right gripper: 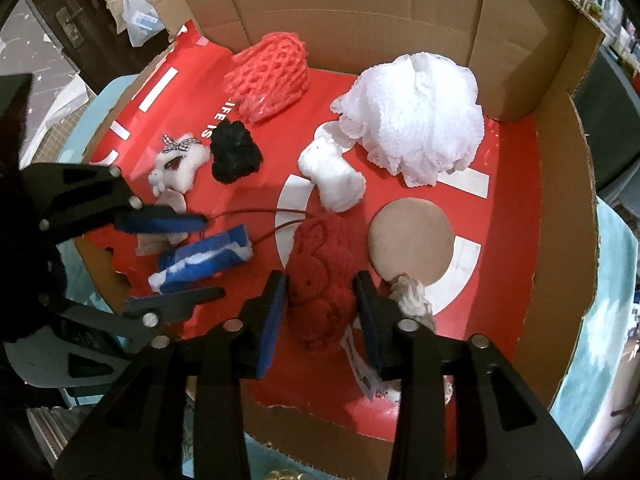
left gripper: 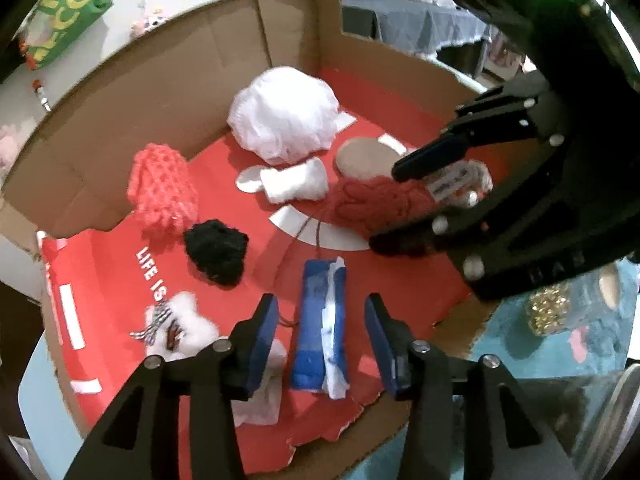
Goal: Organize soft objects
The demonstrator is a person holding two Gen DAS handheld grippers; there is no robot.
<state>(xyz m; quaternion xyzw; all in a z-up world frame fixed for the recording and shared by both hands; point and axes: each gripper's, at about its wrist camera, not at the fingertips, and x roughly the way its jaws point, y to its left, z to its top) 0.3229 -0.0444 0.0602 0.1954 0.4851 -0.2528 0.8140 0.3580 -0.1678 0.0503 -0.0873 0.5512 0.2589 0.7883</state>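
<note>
Evidently I was mid-release: my left gripper [left gripper: 322, 338] stood apart around the blue padded roll [left gripper: 320, 328], my right gripper [right gripper: 322, 308] apart beside the red knitted piece [right gripper: 320, 292] (both lying in the cardboard box [right gripper: 560, 208]); next I should probably lift clear.

box walls [right gripper: 360, 12]: plain brown cardboard
box floor [right gripper: 508, 184]: red sheet printed with white bars, a white ring and white lettering
round disc [right gripper: 412, 240]: flat tan
mesh pouf [right gripper: 416, 116]: white, lacy net
foam net sleeve [right gripper: 268, 72]: coral red, open diamond lattice
fuzzy clump [right gripper: 236, 152]: black
knitted bundle [right gripper: 320, 284]: dark red, cabled knit
rolled cloth [right gripper: 332, 176]: white
small plush [right gripper: 180, 160]: white, with a black-and-white checked bow
folded sponge [left gripper: 320, 328]: blue with a white streak
gripper pads [left gripper: 262, 340]: blue on black fingers
</note>
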